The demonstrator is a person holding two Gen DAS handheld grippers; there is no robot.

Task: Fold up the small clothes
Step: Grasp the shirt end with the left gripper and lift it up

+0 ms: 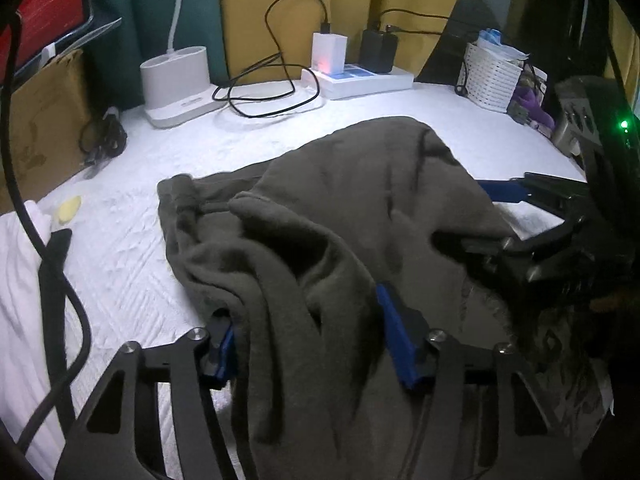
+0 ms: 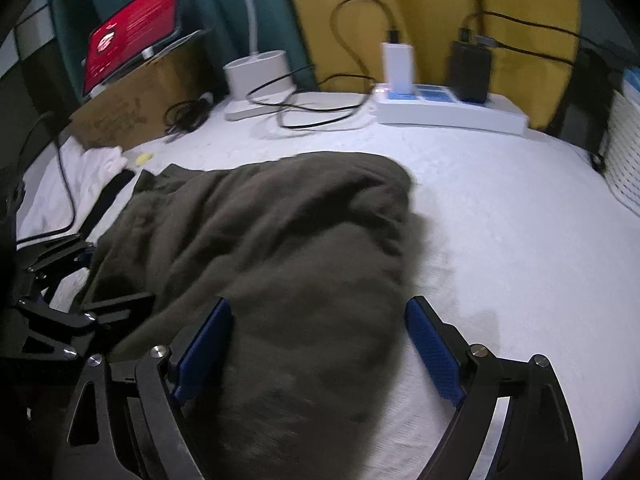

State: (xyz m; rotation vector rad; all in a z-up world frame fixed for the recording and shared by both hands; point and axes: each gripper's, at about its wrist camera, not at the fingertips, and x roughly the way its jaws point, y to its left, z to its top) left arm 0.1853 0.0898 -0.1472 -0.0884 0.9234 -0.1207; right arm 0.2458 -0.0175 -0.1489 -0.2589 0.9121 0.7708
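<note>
My left gripper (image 1: 310, 334) and right gripper (image 2: 320, 350) share black slotted frames, silver screws, blue ribbed fingers (image 2: 434, 354)

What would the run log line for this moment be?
left gripper: cloth between jaws, grip unclear | right gripper: open, astride cloth | grey garment: bunched on white bed cover

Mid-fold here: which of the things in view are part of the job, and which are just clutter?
Job: dark grey garment, left gripper, right gripper.
Clutter: power strip, white basket, cardboard box, laptop, black cables.
</note>
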